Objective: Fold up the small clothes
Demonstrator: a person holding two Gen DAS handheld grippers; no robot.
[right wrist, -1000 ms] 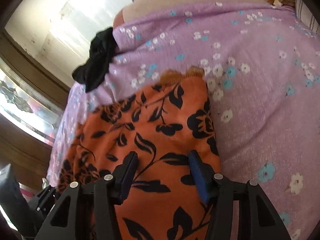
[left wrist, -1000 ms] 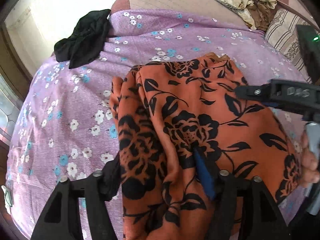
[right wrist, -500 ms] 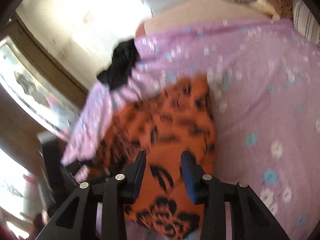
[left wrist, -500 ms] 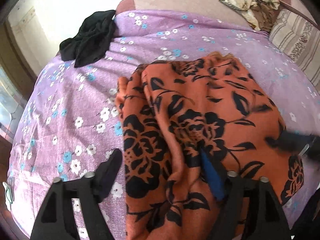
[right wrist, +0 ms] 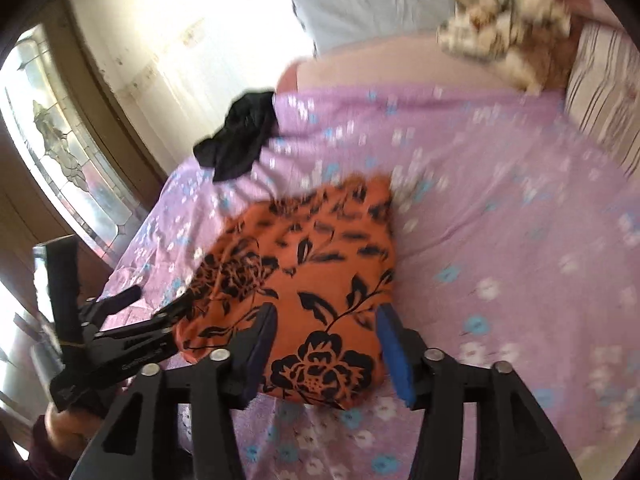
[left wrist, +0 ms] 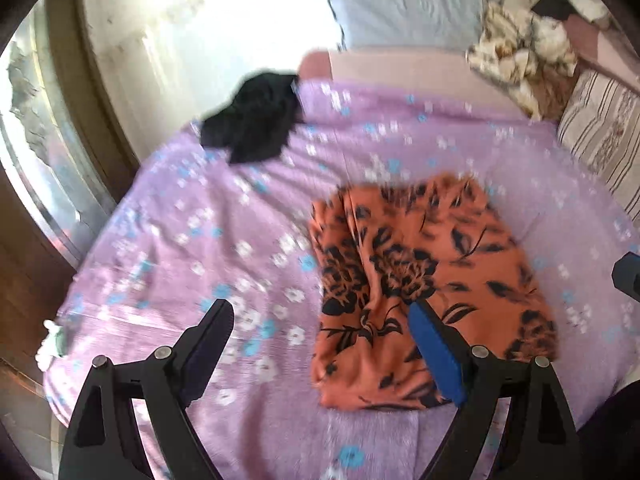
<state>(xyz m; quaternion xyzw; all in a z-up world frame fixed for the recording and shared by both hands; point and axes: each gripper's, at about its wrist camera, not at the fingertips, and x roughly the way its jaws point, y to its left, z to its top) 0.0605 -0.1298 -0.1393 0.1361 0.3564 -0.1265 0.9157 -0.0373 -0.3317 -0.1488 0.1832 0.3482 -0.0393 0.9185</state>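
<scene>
Lay folded on the lilac floral sheet (left wrist: 168, 216): orange floral garment (left wrist: 424, 280) (black cloth (left wrist: 252, 124) far behind). Both wide apart and empty: left gripper (left wrist: 320, 344), right gripper (right wrist: 326, 344).

We see soft matt woven cloth on the orange black-flowered garment (left wrist: 424, 264), lying on a thin matt lilac floral bedsheet (left wrist: 192, 240) with light creases; the black garment (left wrist: 252, 120) is a crumpled matt fabric. Both the left gripper (left wrist: 320, 344) and right gripper (right wrist: 324, 344) look like matt black moulded plastic with small shiny metal screw heads, and the pads (left wrist: 436, 356) are a blue, dull rubbery or foam-like material. The door frame (right wrist: 116, 128) is brown semi-gloss wood around glossy patterned glass.
</scene>
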